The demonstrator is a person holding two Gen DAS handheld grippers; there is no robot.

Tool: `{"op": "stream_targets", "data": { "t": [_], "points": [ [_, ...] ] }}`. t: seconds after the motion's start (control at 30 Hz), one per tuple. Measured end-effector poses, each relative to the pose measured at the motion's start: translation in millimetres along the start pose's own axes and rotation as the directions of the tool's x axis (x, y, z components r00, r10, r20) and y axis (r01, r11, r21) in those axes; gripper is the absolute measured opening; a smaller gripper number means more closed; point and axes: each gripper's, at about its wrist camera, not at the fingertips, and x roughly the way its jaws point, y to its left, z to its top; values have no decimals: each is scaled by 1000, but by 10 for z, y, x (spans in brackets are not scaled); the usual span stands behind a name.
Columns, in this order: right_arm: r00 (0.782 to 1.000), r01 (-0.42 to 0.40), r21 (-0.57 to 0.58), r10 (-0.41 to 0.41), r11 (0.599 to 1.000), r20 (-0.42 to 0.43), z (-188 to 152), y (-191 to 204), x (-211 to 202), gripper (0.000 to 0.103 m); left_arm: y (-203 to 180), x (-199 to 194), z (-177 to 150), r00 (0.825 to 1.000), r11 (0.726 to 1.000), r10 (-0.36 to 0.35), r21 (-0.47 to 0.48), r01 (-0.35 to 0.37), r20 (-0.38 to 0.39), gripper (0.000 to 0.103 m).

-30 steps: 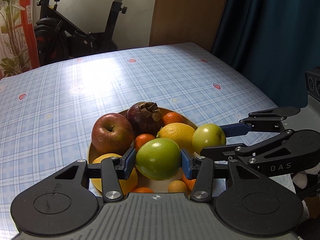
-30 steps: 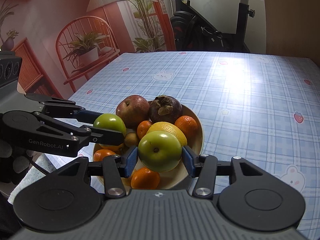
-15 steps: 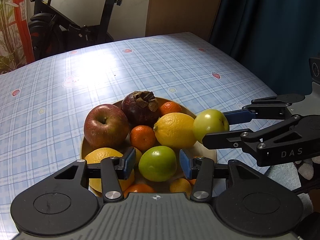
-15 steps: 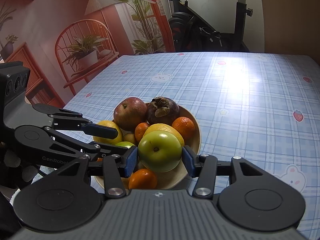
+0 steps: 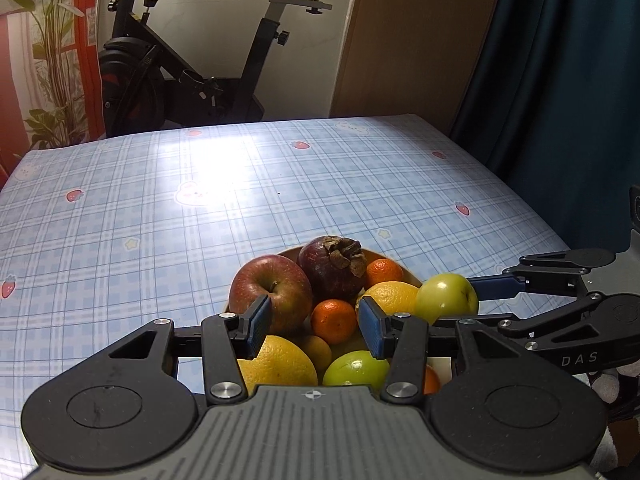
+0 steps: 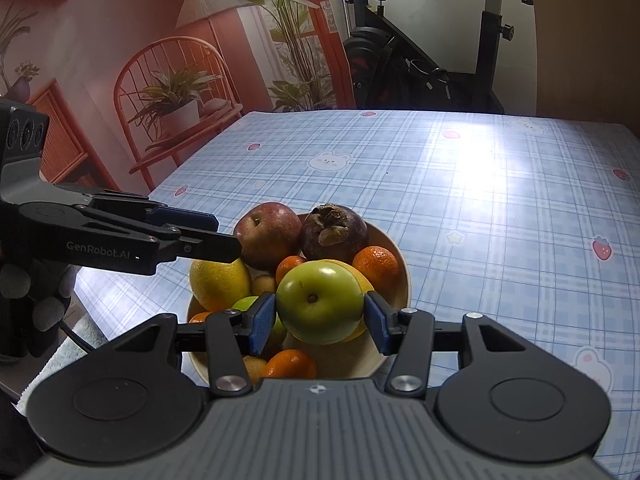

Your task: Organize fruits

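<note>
Right gripper (image 6: 320, 322): blue pads clamped on a green apple (image 6: 320, 302), 1 pad on each flank, fruit held over the near half of the bowl (image 6: 402, 280). The same apple shows in the left wrist view (image 5: 447, 294), caught between the right gripper's fingers at the bowl's right side.

Left gripper (image 5: 314, 326): jaws apart, nothing between the pads. It hangs above the pile with a red apple (image 5: 272, 292) and a mandarin (image 5: 333, 320) showing through the gap. No pad touches fruit.

Bowl contents: red apple, dark mangosteen (image 5: 332, 268) with a dry calyx, 2 lemons (image 5: 392, 296) (image 5: 276, 364), a second green apple (image 5: 356, 368) low in the pile near the left gripper, several mandarins and a few small yellowish fruits. All heaped and touching.

Progress, as judged: the pile looks nearly full. If the job is gathering, most of it is done, with 1 held apple left to set down. If it is sorting out, nearly all remains. The pictures do not settle which.

Room: the checked tablecloth (image 6: 500, 200) lies bare beyond the bowl and to its right. The bowl sits close to the table's near edge, with a white towel (image 6: 68, 344) just off the near left corner. The 2 grippers crowd the bowl from either side, close together, so the tight spot is above the pile. An exercise bike (image 5: 192, 68) stands well clear behind the far edge.
</note>
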Motion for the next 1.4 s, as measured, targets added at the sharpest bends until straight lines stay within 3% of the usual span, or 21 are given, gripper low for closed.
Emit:
{"op": "stream_targets", "data": {
  "t": [0.3, 0.67, 1.07, 1.23, 1.4],
  "points": [
    [1000, 7, -105, -8, 994, -7, 186, 161, 196, 51, 256, -93, 75, 997, 993, 75, -91, -72, 32, 50],
    [997, -24, -212, 8, 977, -78, 304, 365, 513, 51, 374, -142, 92, 989, 981, 142, -140, -136, 40, 52],
    [995, -31, -197, 12, 980, -96, 318, 365, 572, 52, 323, -311, 92, 973, 967, 219, -148, -206, 73, 69],
    [998, -9, -175, -3, 985, -65, 300, 366, 476, 56, 261, -398, 152, 963, 963, 248, -137, -233, 101, 76],
    [999, 44, -127, -41, 991, 22, 298, 325, 230, 72, 151, -552, 198, 938, 945, 319, -122, -303, 139, 79]
  ]
}}
